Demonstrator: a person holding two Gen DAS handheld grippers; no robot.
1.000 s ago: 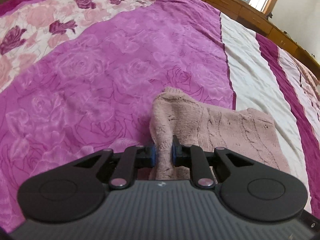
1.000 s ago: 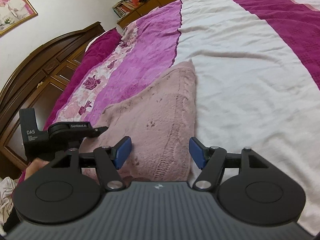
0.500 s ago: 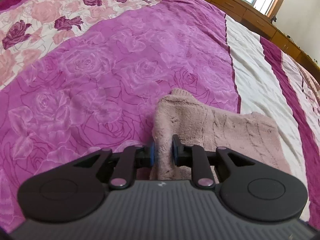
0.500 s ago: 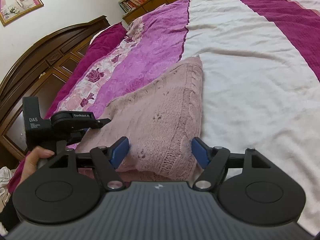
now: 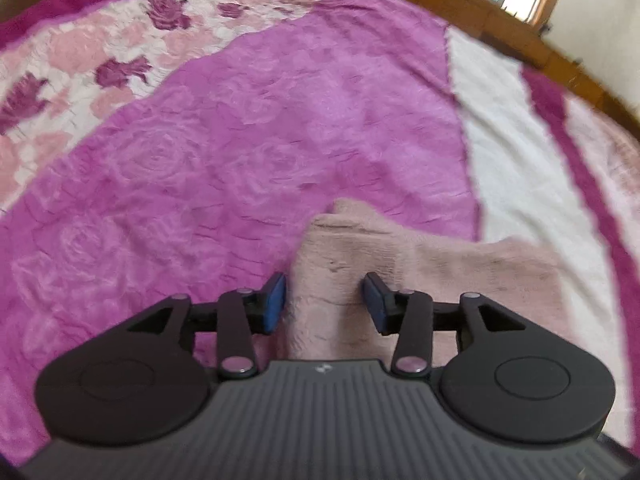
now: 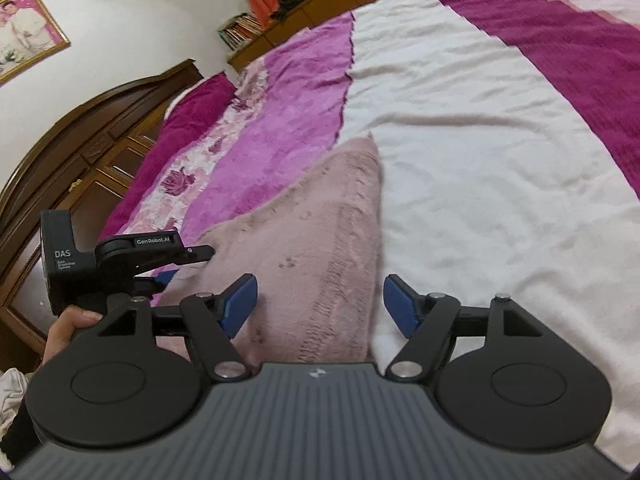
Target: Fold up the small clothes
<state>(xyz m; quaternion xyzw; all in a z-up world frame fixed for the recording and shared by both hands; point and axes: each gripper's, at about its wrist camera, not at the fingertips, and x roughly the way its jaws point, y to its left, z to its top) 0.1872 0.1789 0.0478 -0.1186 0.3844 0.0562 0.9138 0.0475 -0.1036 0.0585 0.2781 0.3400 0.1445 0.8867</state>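
Nearest to us in the left wrist view, our left claw (image 5: 325,307) has just been opening: its blue pads (image 5: 275,307) now stand apart on either side of a raised fold of the pink knitted garment (image 5: 400,272), which sits between them with a sliver of space at each pad, so we no longer squeeze it. The left pad hangs just off the garment's left edge, over the magenta rose-patterned part of the bedspread (image 5: 248,152); the right pad sits above the knit itself. In the right wrist view our right claw (image 6: 320,307) stands wide open and holds nothing; the near right corner of the garment (image 6: 320,240) lies under the gap, and whether either blue pad brushes the knit we cannot tell. From there we also see the left claw (image 6: 176,272) at the garment's near left corner, held by a hand (image 6: 68,328) at the frame's left edge. The garment lies folded and mostly flat on the bedspread (image 6: 460,160), its left half on the magenta band and its right edge over the white band, its far corner pointing away from us. Beyond the garment the bedspread runs on in white and dark magenta stripes, and to the garment's far left stands a dark wooden headboard (image 6: 100,140).
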